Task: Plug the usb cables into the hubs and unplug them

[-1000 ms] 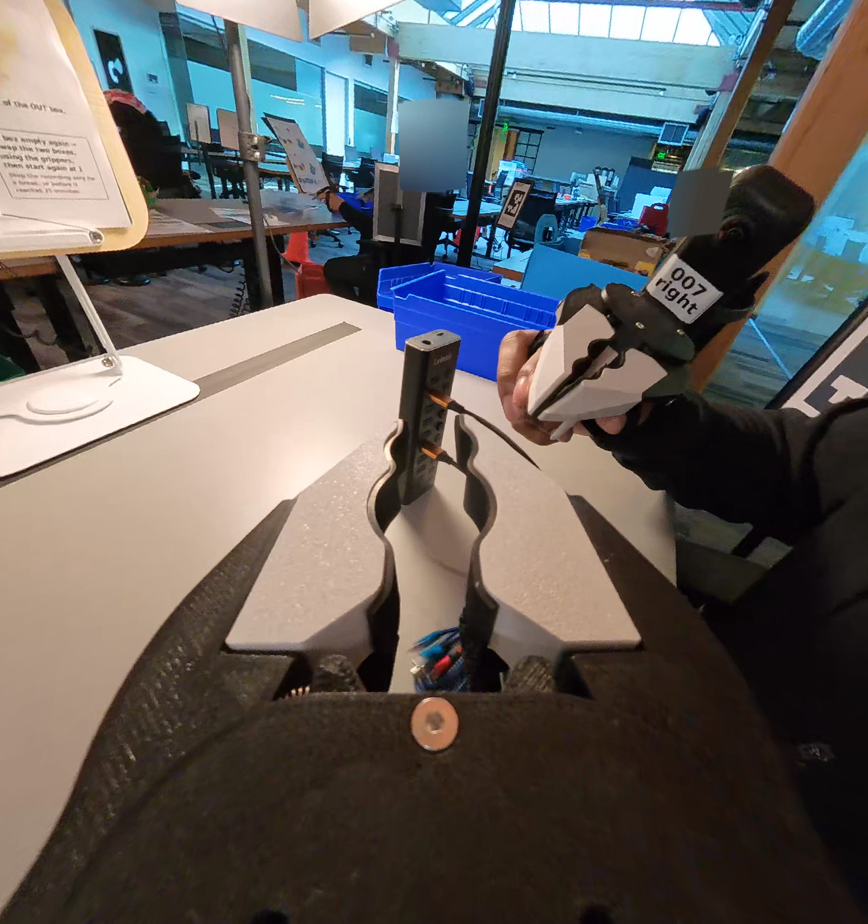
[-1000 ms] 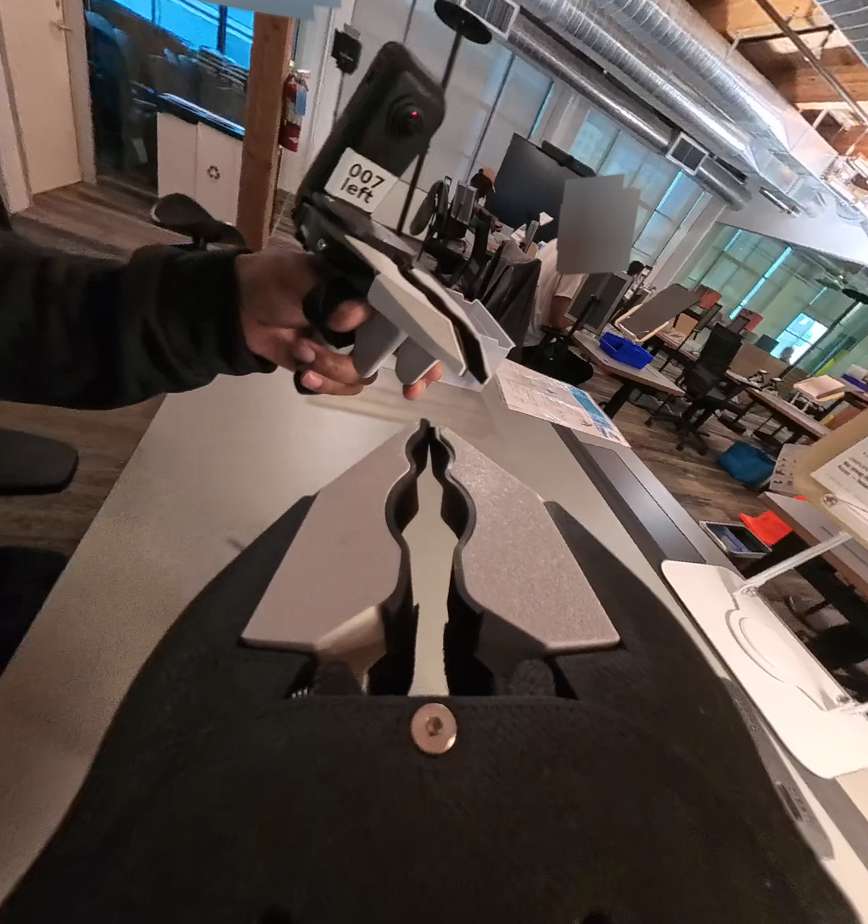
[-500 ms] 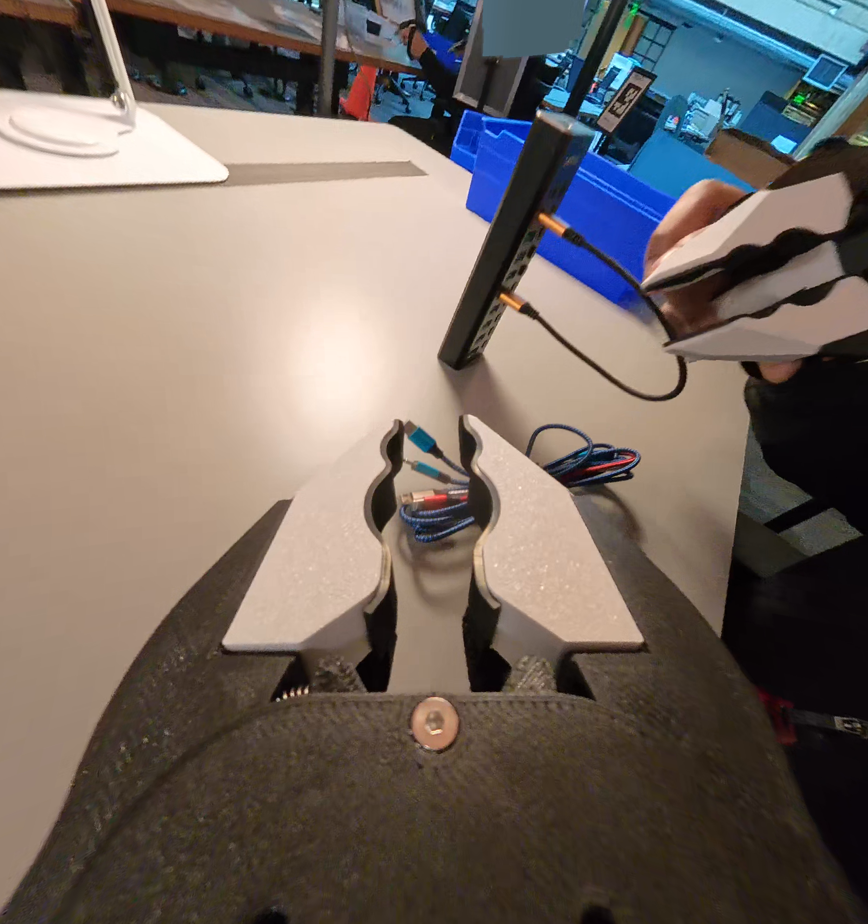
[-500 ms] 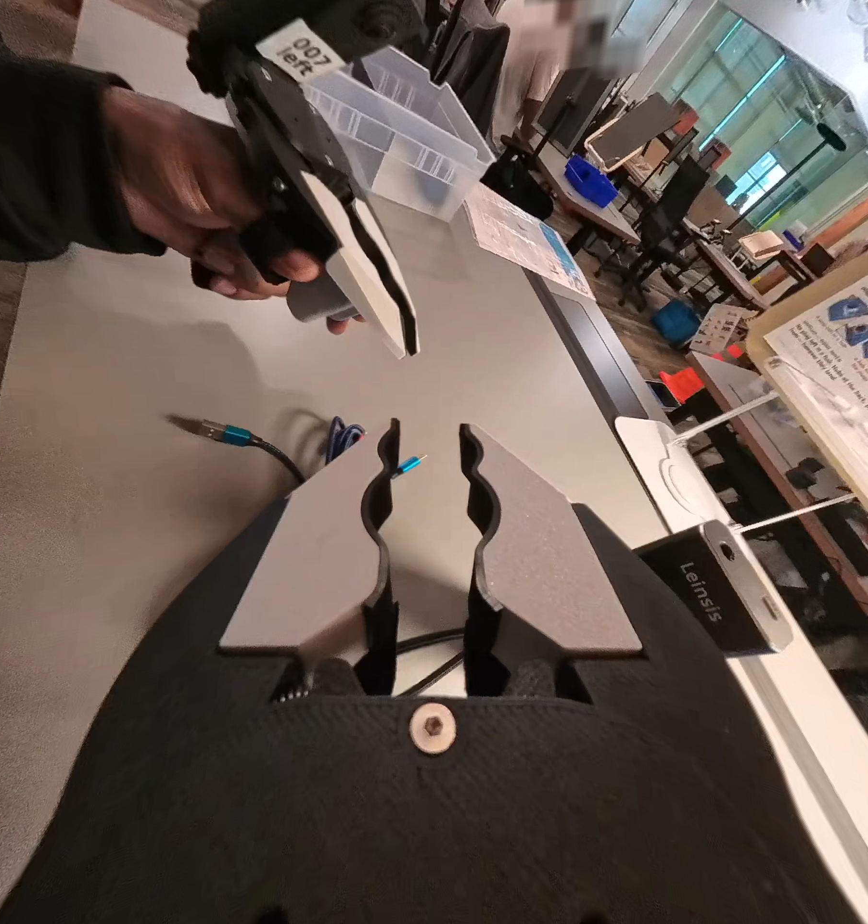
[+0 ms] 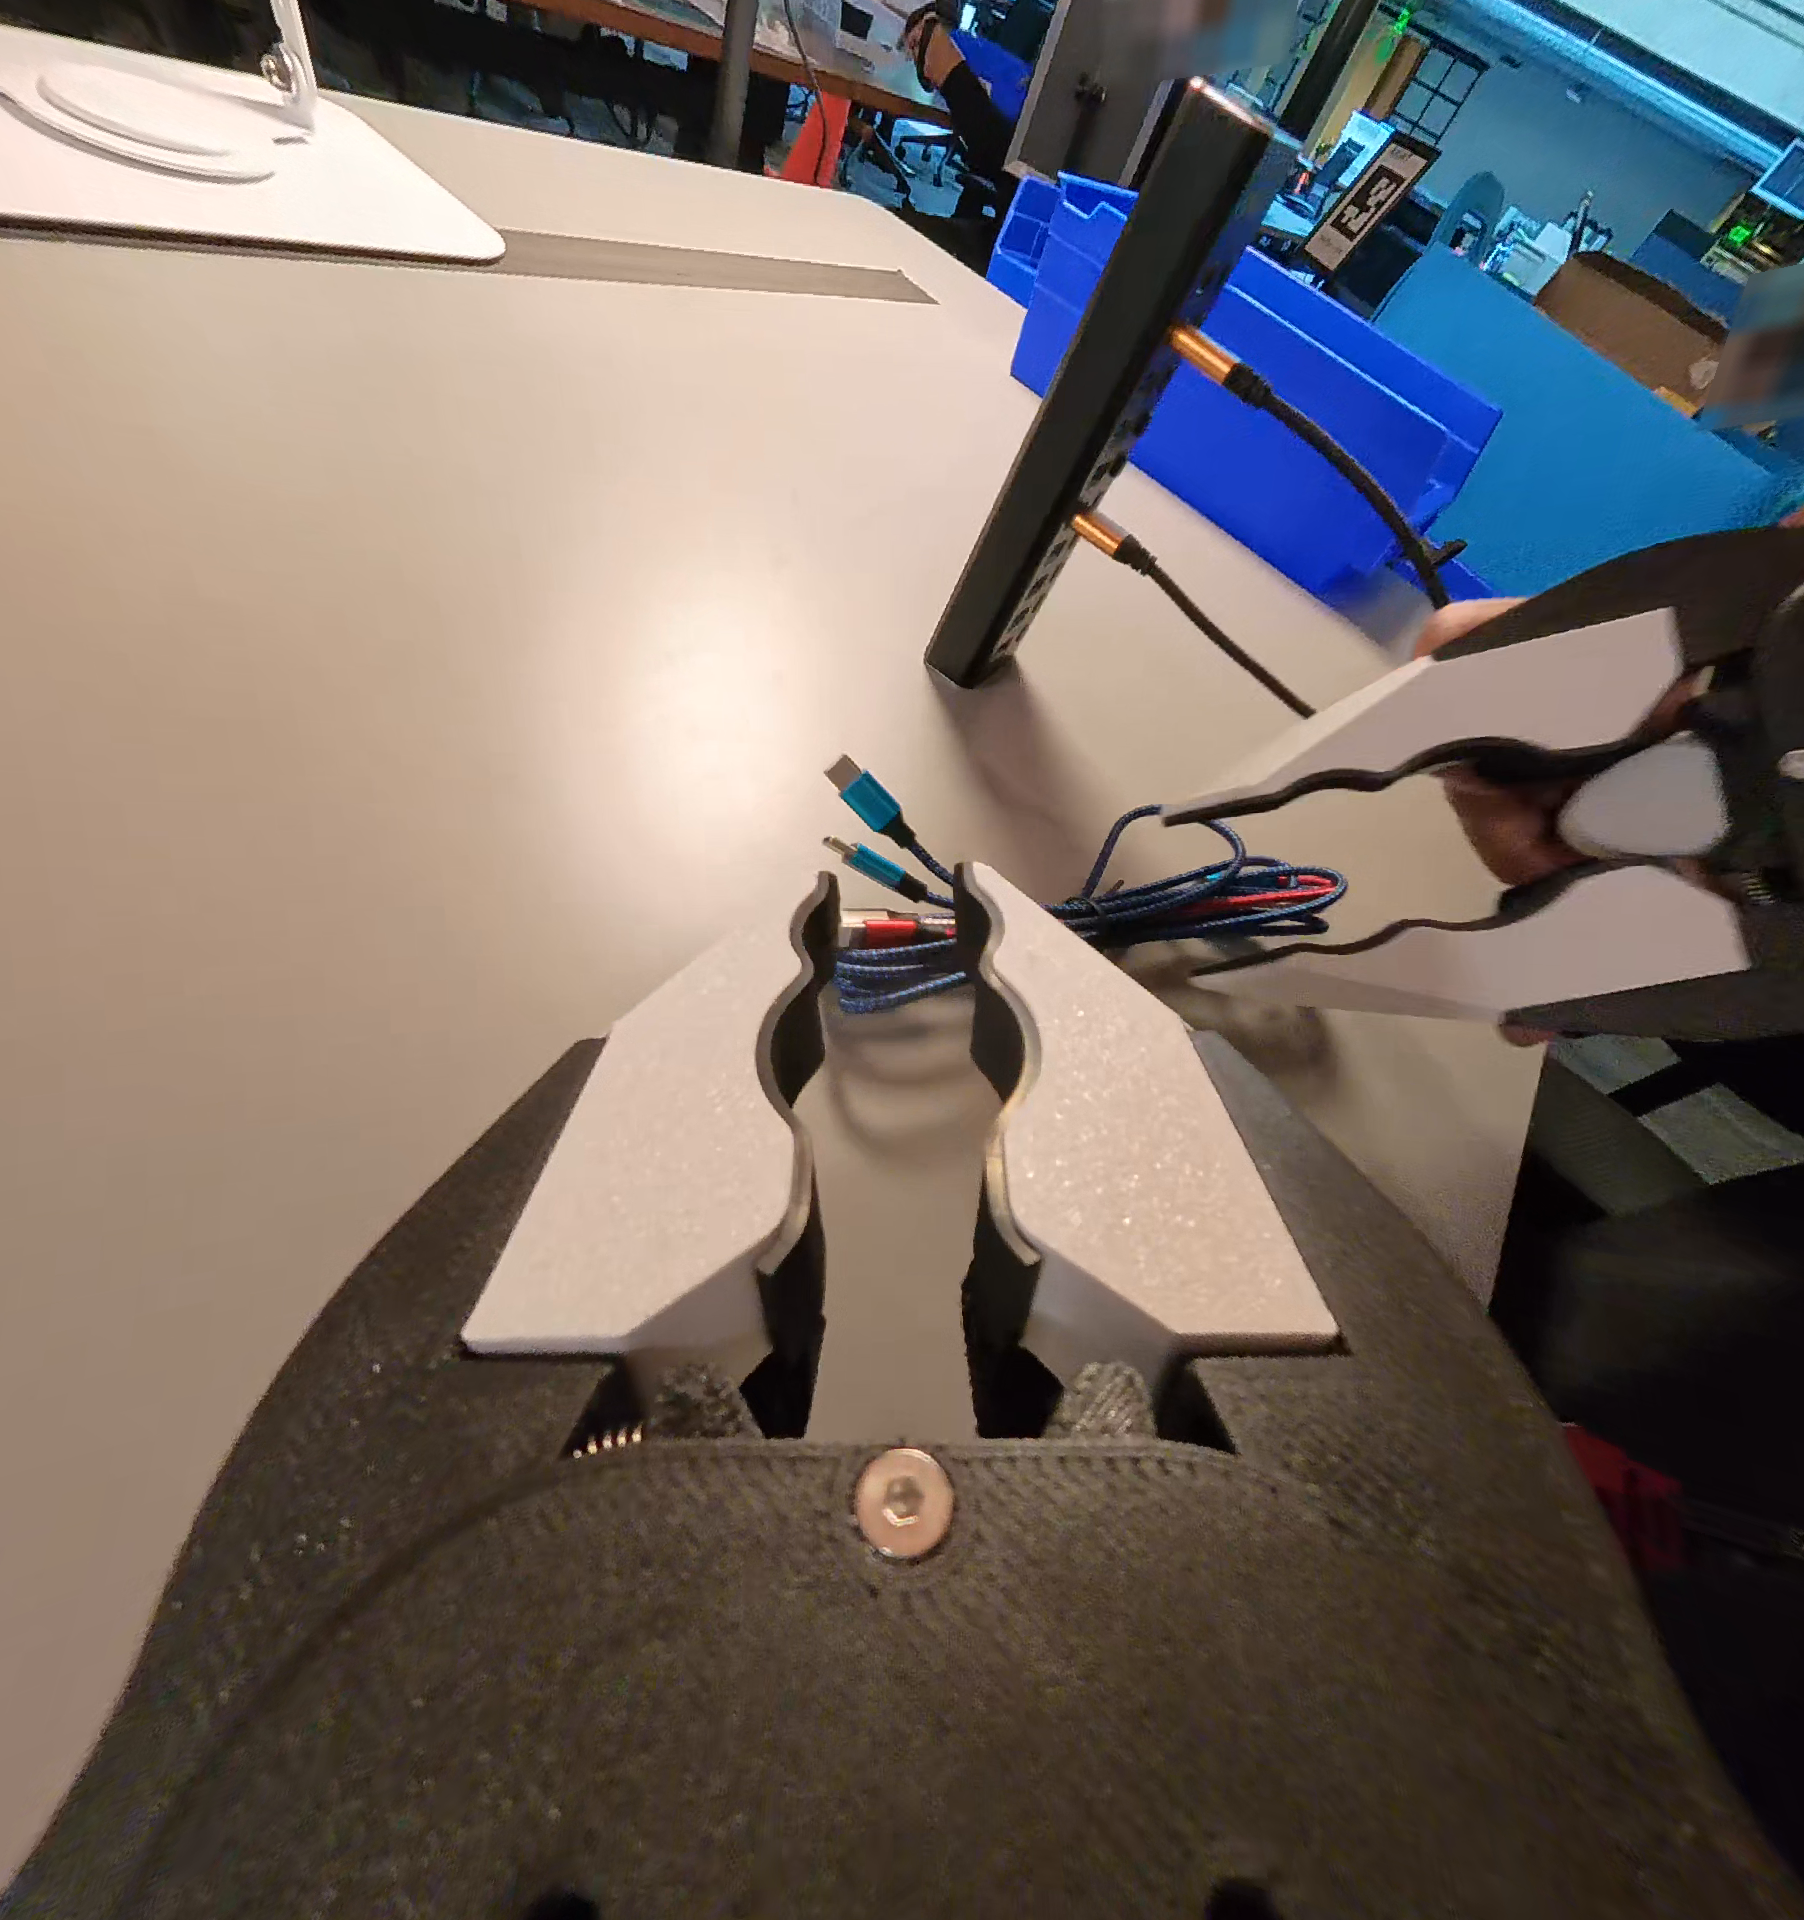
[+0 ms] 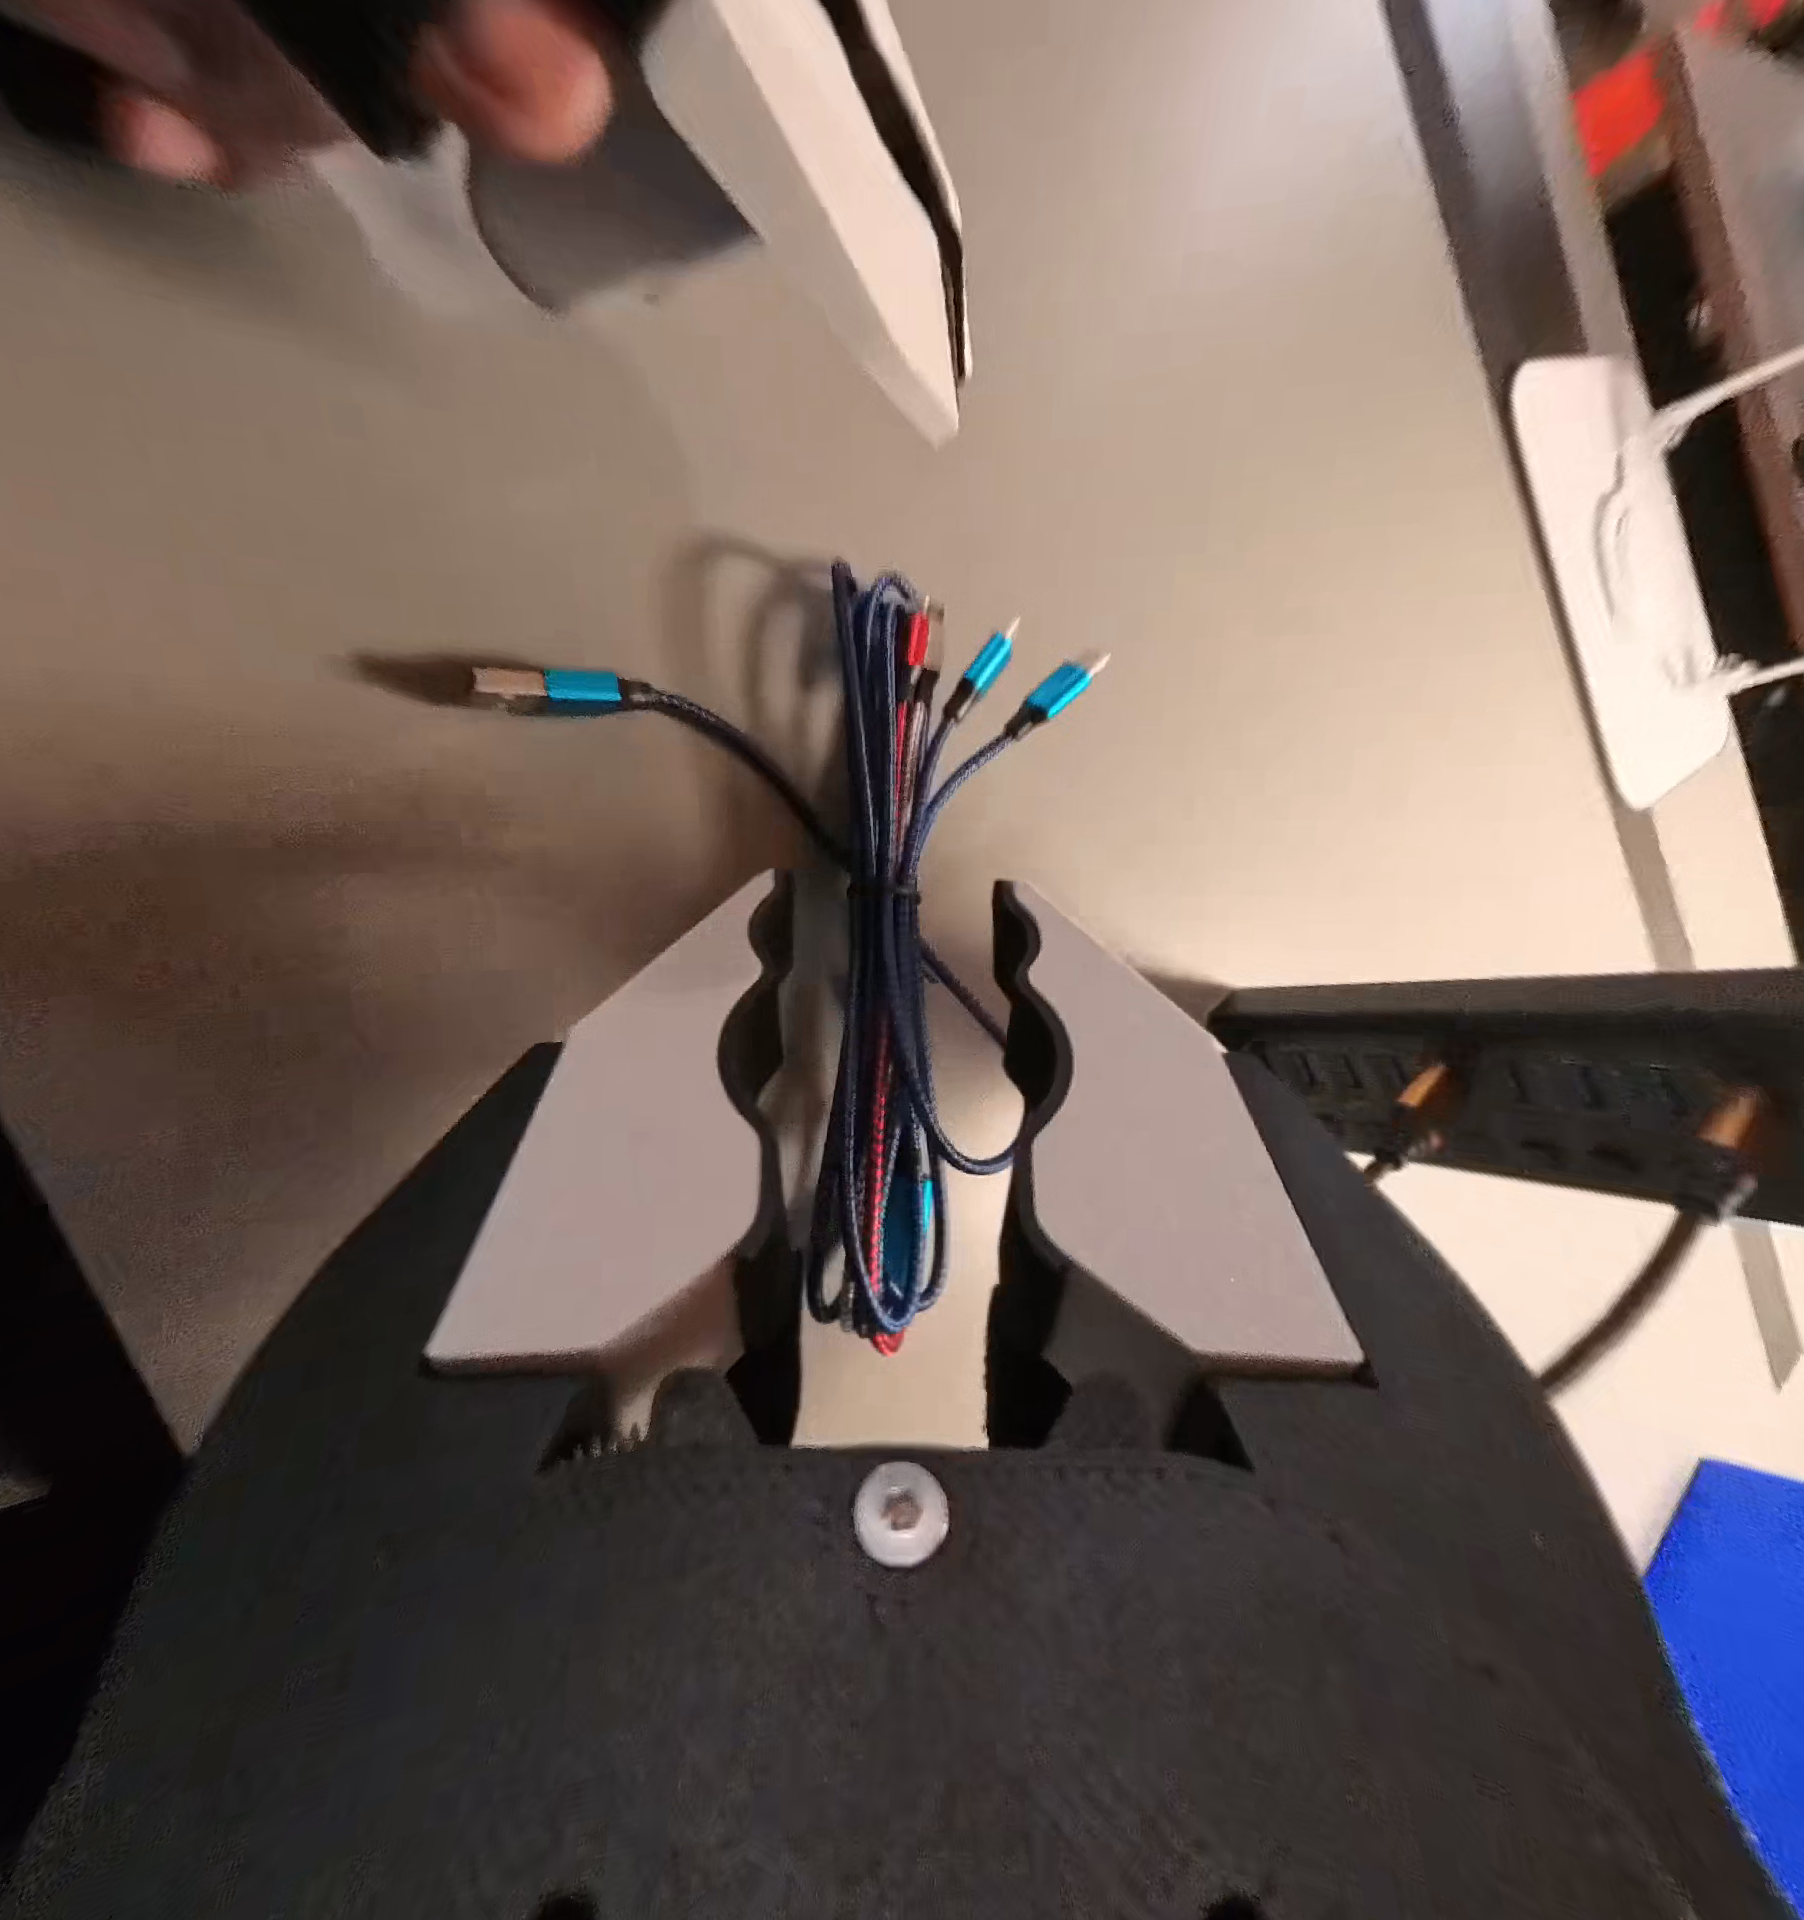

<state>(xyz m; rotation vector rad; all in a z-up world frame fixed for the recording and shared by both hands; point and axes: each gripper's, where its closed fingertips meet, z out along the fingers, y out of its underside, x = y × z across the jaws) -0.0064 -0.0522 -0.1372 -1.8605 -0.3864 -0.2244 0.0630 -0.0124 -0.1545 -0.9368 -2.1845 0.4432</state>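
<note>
Grey table (image 5: 358, 644): bundled usb cables (image 6: 882, 1091) lie between the parted jaws of right gripper (image 6: 887, 894). Left gripper (image 5: 896, 888) empty, jaws apart, just short of the bundle. Black hub (image 5: 1095, 384) stands beyond.

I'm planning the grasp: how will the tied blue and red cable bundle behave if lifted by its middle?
The cable bundle will probably sag floppily either side of the grip, since it is thin braided cord. Its tie should keep the loops together, but the free plug ends will likely dangle and swing. It looks light. The right hand-held gripper is open around it.
</note>
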